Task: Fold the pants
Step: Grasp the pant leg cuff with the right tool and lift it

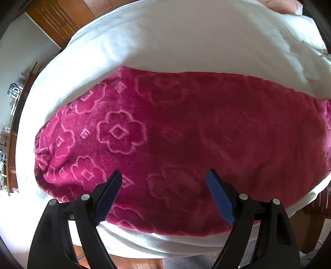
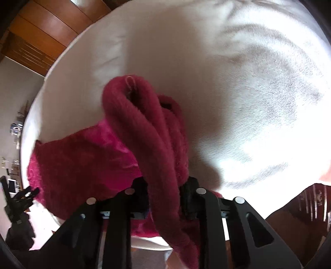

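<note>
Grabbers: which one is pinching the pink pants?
The right gripper: its jaws squeeze a bunched fold of the fuzzy pink pants. The left gripper hangs open above them.

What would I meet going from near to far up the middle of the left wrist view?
Left gripper, open above the cloth → near strip of white bed cover → pink pants with a flower pattern, lying flat → wide far part of the white bed cover → brown wooden wall panels at the top left.
</note>
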Demonstrator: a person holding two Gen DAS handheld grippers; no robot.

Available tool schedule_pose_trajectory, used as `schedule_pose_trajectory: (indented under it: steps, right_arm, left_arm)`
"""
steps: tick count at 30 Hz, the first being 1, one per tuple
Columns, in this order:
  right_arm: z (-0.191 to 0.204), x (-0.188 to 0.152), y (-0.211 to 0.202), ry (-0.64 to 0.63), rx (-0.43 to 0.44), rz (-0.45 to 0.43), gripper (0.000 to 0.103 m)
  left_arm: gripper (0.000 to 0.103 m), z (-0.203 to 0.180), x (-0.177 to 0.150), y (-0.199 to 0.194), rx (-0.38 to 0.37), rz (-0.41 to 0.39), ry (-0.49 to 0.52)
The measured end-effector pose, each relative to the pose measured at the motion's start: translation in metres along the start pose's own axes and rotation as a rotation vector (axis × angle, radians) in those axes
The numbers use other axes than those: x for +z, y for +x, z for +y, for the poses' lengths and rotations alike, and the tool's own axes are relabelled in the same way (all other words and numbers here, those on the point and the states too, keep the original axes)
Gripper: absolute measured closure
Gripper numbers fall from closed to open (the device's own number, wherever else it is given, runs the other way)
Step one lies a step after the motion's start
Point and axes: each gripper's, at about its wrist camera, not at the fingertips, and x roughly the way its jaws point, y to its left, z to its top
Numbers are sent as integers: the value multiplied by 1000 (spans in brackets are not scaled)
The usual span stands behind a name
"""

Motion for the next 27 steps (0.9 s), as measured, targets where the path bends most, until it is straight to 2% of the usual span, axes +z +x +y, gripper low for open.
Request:
schedule_pose_trajectory:
  steps: [5, 13, 22, 27]
  right_arm:
    - [25, -3, -17, 0, 99, -38, 82]
    - [98, -16, -40, -38, 258, -59, 82]
    - [203, -27, -30, -122, 384, 17, 82]
    - [257, -36, 2, -151, 420, 88, 82]
  left_arm:
    - [20, 12, 2, 3, -14, -1, -3]
    - [20, 45, 15, 4, -46, -30, 7]
    - [20, 117, 16, 19, -63, -11, -43]
    - [20, 162, 15, 32, -74, 0, -66]
